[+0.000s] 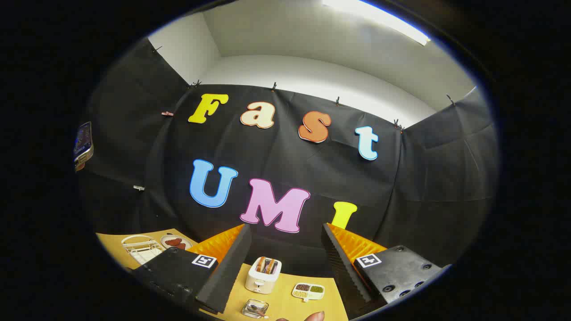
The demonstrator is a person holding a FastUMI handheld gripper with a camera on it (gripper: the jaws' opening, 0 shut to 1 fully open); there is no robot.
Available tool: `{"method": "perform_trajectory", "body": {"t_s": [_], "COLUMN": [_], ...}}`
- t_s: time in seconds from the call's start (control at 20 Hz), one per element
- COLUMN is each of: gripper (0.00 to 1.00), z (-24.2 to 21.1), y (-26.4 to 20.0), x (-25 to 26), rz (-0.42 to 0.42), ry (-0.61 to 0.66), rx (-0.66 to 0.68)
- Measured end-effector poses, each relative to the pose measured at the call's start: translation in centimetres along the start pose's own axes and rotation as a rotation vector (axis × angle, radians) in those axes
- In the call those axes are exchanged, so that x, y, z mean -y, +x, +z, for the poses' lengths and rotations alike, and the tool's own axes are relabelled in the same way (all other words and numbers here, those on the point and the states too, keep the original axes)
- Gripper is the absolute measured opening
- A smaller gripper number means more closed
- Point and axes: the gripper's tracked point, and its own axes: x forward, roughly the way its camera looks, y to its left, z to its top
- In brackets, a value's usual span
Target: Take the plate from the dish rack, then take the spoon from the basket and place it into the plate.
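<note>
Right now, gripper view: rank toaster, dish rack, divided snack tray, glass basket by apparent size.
1. dish rack and toaster: look alike, and the rack sits farther off, so unranked
2. divided snack tray
3. glass basket, partly cut off

gripper open, holding nothing.

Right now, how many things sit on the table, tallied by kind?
Rack: 1
Plate: 1
Toaster: 1
Tray: 1
Glass box: 1
Total: 5
The gripper is open, holding nothing; the toaster stands between its fingers. The plate lies beside the rack, beyond the left finger. A fingertip shows near the tray.
</note>
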Motion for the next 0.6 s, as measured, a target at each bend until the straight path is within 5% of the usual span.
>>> {"method": "perform_trajectory", "body": {"t_s": [0.6], "gripper": [0.97], "z": [-0.29], "y": [-0.39], "x": [-0.18], "rz": [0.0], "ry": [0.001], "rx": [-0.005]}}
